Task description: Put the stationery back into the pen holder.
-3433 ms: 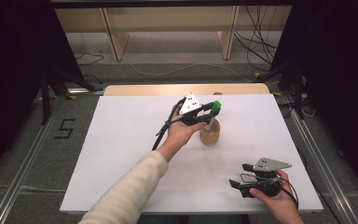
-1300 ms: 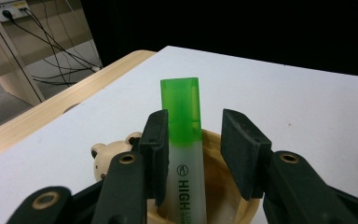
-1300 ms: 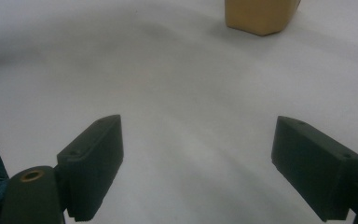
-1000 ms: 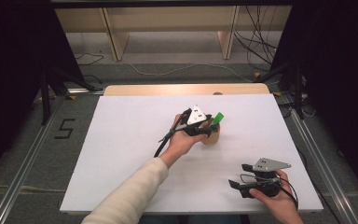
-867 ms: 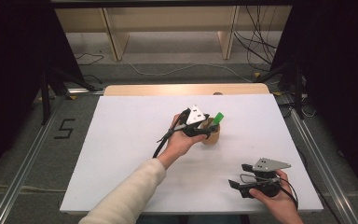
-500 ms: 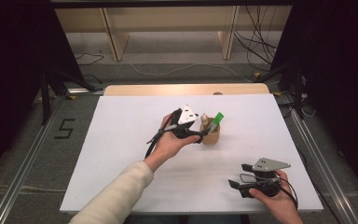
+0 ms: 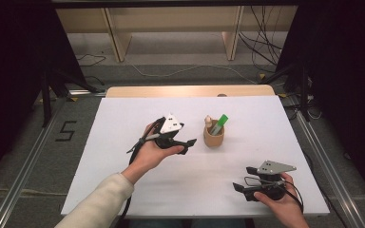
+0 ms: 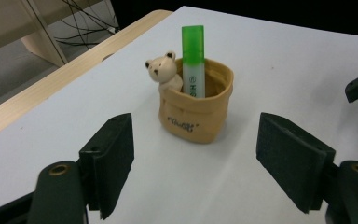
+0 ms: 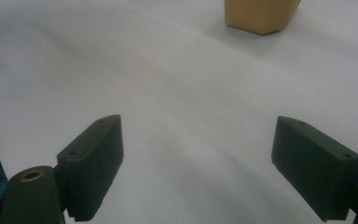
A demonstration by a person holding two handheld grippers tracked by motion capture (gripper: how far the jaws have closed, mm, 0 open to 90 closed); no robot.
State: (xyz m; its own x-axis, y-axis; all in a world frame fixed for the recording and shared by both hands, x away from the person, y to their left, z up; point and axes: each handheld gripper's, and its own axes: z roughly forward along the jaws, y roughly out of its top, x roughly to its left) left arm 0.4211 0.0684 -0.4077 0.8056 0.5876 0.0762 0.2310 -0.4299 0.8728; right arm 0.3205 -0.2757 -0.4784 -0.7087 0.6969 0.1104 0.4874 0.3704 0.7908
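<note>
Highlighter upright in tan pouch-cup, mid-counter toward far edge | left hand-held gripper released, jaws just opened, nothing between, beside cup | right hand-held gripper released, near edge.

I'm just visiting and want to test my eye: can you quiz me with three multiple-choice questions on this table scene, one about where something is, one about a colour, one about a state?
1. Where is the highlighter?
A. Lying flat on the table
B. Standing in the tan pot
C. Between the right gripper's jaws

2. What colour is the highlighter's cap?
A. Green
B. Red
C. Blue

3. How does the left gripper stand?
A. Shut on the pot
B. Shut on the highlighter
C. Open, nothing between its jaws

Answers:
1. B: the left gripper view shows it upright inside the pot, beside the little bear figure.
2. A: the cap is bright green in the high view and the left gripper view.
3. C: its jaws have just been opening and stand wide apart, short of the pot.
</note>
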